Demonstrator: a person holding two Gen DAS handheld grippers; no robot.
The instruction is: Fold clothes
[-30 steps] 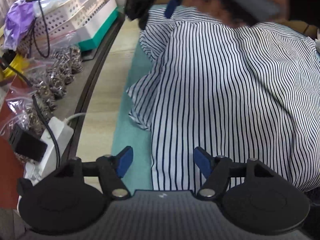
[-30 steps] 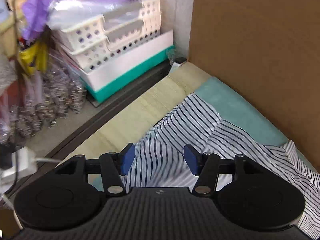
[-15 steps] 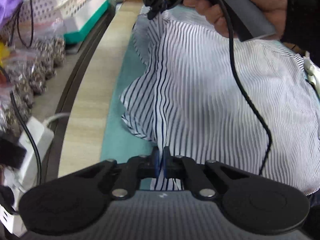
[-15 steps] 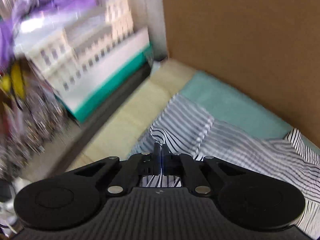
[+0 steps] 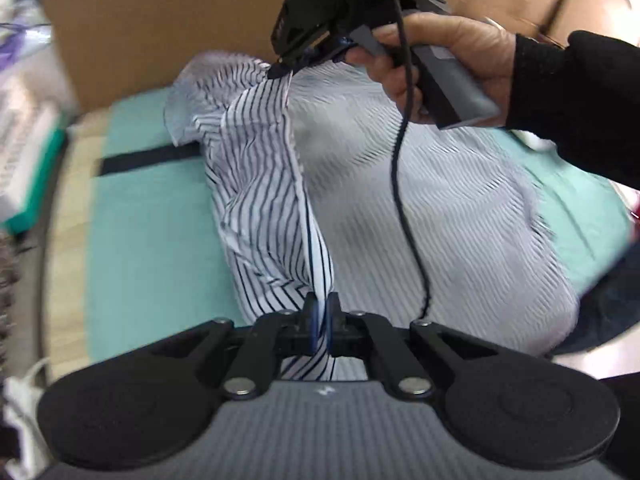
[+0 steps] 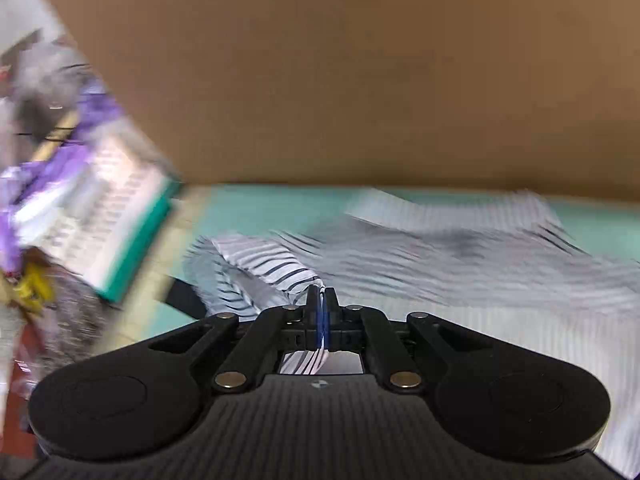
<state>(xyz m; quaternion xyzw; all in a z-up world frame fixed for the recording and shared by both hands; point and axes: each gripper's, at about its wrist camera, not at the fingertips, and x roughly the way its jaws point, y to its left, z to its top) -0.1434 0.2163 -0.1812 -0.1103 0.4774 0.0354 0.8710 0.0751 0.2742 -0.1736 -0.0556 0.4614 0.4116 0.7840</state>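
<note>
Over a teal mat, both grippers, left and right, pinch the shirt edge stretched between them; uneven pulling could slip it free.

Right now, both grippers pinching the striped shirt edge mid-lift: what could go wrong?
1. The left gripper and right gripper each pinch only a thin strip of the blue-and-white striped shirt; it may slip out during the fold.
2. The black cable hanging from the right gripper drapes across the shirt and could get trapped in the fold.
3. The brown cardboard wall stands close behind; a wide swing may hit it.
</note>
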